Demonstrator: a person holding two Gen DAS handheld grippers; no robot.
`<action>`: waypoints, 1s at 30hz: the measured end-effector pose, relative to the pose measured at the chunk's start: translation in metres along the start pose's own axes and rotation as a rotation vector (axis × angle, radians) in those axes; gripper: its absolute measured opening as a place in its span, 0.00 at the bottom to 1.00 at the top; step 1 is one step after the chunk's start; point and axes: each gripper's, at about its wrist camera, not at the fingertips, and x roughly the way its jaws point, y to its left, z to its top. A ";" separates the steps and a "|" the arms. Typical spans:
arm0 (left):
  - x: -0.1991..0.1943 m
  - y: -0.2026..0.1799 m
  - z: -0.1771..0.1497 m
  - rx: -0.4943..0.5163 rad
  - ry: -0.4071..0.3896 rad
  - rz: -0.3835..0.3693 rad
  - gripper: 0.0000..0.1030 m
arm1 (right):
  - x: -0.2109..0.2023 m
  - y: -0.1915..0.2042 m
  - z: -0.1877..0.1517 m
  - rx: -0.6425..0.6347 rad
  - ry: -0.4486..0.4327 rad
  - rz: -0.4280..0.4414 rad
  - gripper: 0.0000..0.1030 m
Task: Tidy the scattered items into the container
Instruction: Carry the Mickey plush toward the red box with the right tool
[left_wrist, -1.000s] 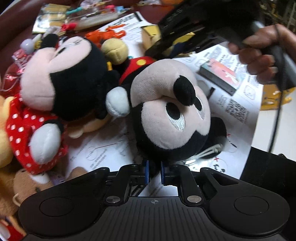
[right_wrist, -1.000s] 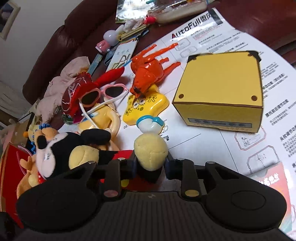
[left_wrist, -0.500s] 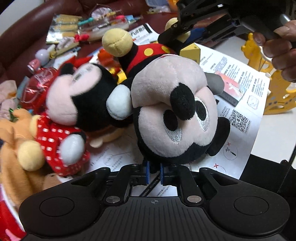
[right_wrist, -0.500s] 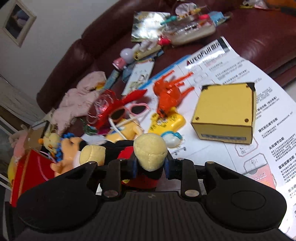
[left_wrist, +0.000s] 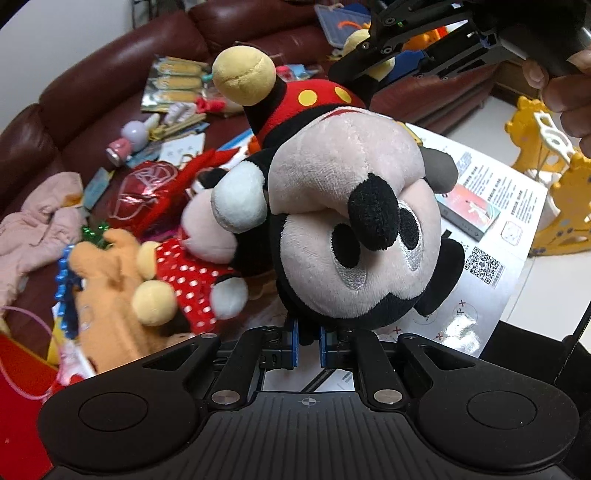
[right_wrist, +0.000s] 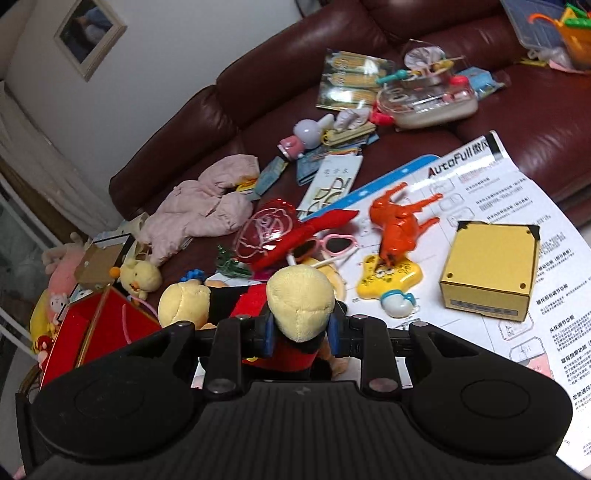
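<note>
A Mickey Mouse plush (left_wrist: 354, 236) hangs upside down in the air between both grippers. My left gripper (left_wrist: 308, 345) is shut on the back of its head. My right gripper (right_wrist: 300, 328) is shut on its yellow foot (right_wrist: 300, 301); this gripper also shows in the left wrist view (left_wrist: 373, 70) at the top. A Minnie plush (left_wrist: 199, 254) in a red dotted dress lies below on the sofa. A red container (right_wrist: 92, 332) stands at the left edge of the sofa.
Scattered on the dark red sofa (right_wrist: 258, 85) and a white printed sheet (right_wrist: 517, 206): yellow box (right_wrist: 491, 273), orange toy animal (right_wrist: 399, 221), yellow star toy (right_wrist: 388, 277), heart sunglasses (right_wrist: 332, 245), red rose toy (right_wrist: 273, 232), pink cloth (right_wrist: 199, 206), orange plush (left_wrist: 110, 280).
Both grippers have lifted the Mickey plush up off the sofa, away from the Minnie plush. The view now takes in more of the sofa and the red container.
</note>
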 end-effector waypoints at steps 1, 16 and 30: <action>-0.004 0.001 0.000 -0.009 -0.003 0.003 0.06 | -0.001 0.005 0.001 -0.010 0.001 0.000 0.29; -0.055 0.036 -0.023 -0.133 -0.046 0.097 0.06 | -0.002 0.086 0.005 -0.175 0.004 0.044 0.29; -0.114 0.096 -0.047 -0.322 -0.144 0.201 0.06 | 0.010 0.205 0.017 -0.367 -0.030 0.156 0.30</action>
